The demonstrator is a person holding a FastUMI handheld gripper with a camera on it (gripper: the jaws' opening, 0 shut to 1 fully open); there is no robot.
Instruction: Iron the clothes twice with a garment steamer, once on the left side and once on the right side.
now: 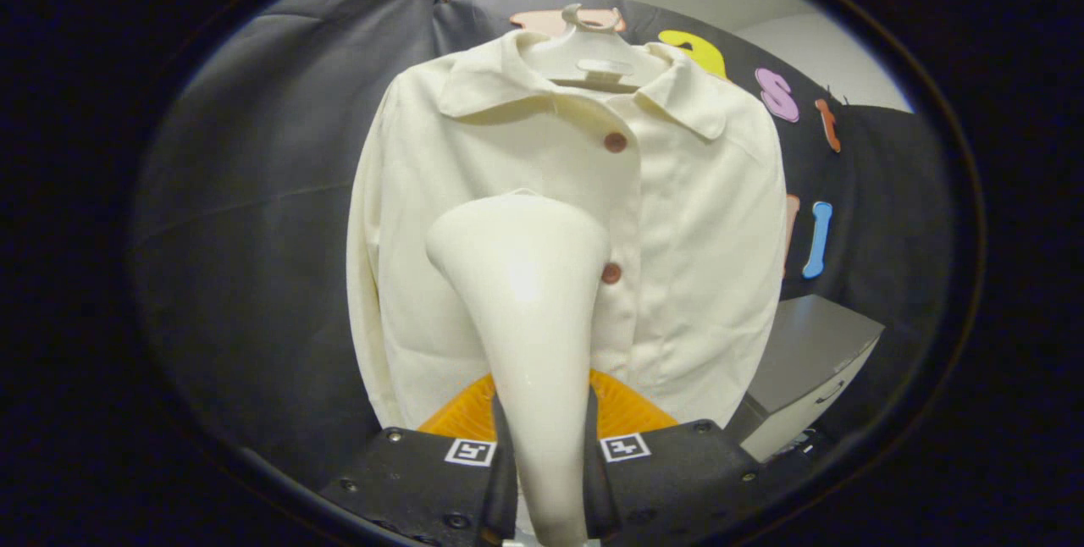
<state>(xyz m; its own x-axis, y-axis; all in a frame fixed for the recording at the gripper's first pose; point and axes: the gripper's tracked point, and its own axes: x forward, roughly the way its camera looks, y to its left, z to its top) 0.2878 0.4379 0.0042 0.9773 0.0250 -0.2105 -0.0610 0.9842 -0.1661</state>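
The gripper [542, 462] has its fingers [501, 479] closed on the handle of the garment steamer [525, 310], one finger pressing on each side of the narrow stem. The steamer widens upward from the fingers into a broad cream head that sits in front of the shirt [677, 259], just left of its button row and level with the lower button [611, 273]; whether the head touches the cloth cannot be told. The cream collared shirt hangs on a white hanger [593, 56] against the dark booth wall, its upper button [616, 142] above the steamer head. A grey cabinet [813, 361] stands to the shirt's lower right.
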